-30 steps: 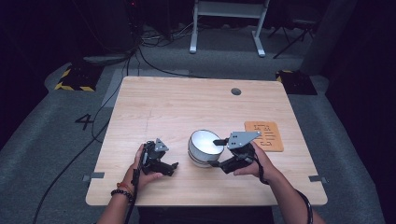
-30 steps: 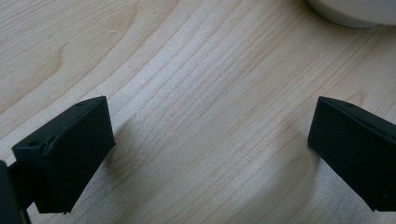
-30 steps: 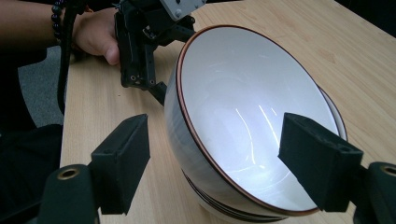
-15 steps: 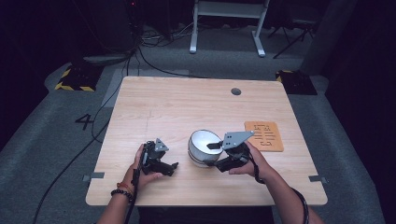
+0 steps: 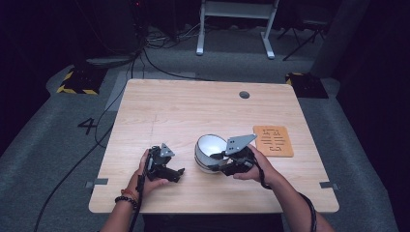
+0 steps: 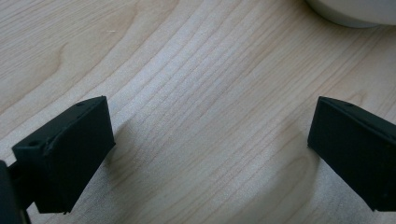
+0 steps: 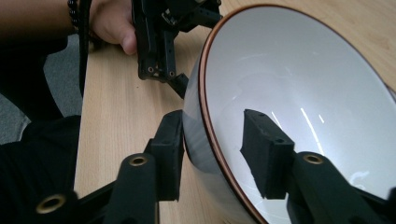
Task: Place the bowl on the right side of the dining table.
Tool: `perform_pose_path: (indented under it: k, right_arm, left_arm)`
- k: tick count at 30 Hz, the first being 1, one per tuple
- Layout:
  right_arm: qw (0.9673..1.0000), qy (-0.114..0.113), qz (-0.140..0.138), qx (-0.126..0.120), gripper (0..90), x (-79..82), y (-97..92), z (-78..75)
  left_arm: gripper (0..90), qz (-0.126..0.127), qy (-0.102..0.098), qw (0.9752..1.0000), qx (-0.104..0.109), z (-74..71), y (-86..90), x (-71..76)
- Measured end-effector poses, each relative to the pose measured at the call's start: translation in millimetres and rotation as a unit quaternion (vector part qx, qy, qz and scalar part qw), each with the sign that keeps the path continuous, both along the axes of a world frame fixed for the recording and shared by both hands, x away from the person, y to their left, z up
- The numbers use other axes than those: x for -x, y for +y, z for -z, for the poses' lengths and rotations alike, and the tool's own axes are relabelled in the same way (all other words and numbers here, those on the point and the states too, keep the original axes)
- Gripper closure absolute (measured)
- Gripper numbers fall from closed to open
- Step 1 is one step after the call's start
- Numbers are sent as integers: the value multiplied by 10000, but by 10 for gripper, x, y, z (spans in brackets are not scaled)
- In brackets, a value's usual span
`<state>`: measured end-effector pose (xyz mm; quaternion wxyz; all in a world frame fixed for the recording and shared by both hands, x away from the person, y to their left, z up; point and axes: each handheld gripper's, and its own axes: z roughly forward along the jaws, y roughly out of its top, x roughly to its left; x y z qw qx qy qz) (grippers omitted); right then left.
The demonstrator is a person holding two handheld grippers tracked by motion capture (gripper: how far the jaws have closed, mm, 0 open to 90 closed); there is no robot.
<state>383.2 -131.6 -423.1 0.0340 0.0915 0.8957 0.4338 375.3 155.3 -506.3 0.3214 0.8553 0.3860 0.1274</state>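
Now we had the right gripper (image 7: 212,149) clamped on the white bowl (image 5: 211,151)'s rim, and it had tipped the bowl up off the table (image 5: 183,111); the left gripper (image 5: 167,166) rested beside it, jaws wide apart and empty.

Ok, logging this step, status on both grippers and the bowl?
Right gripper shut on the bowl, one jaw inside the rim, one outside; bowl tipped up. Left gripper open, empty, beside it. Wooden mat behind, not in the way.

bowl (image 6: 359,11): the frame's top edge is cutting it off in your left gripper view | orange mat (image 5: 273,140) markings: staying too small to read
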Motion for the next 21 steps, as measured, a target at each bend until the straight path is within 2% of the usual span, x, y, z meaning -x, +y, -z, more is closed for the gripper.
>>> perform_pose_path:
  k: [4,5,6,7,8,9,11,13,21]
  right_arm:
    - [9998,103,-166,24,654,-32,8,2]
    - [9996,170,-243,1,693,-31,12,-3]
    - [9996,170,-243,1,693,-31,12,-3]
    - [9994,175,-288,-8,731,-32,21,-11]
    - [9994,175,-288,-8,731,-32,21,-11]
    - [9992,164,-356,-28,782,-31,40,-21]
    - [9992,156,-362,-27,806,-26,55,-24]
    - [9993,21,-378,8,819,-16,84,-41]
    - [9993,-47,-374,0,826,-6,96,-51]
  left_arm:
    - [4,1,0,10000,-1,0,0,0]
    - [5,0,-1,10000,0,0,0,0]
    - [4,0,-1,10000,0,0,0,0]
    - [5,-1,-1,10000,2,0,0,0]
    - [4,-1,-1,10000,2,0,0,0]
    - [4,0,-1,10000,2,0,0,0]
    - [4,-3,-3,10000,2,1,-1,0]
    - [4,-1,-4,10000,0,1,0,0]
    - [4,-1,-4,10000,0,0,0,0]
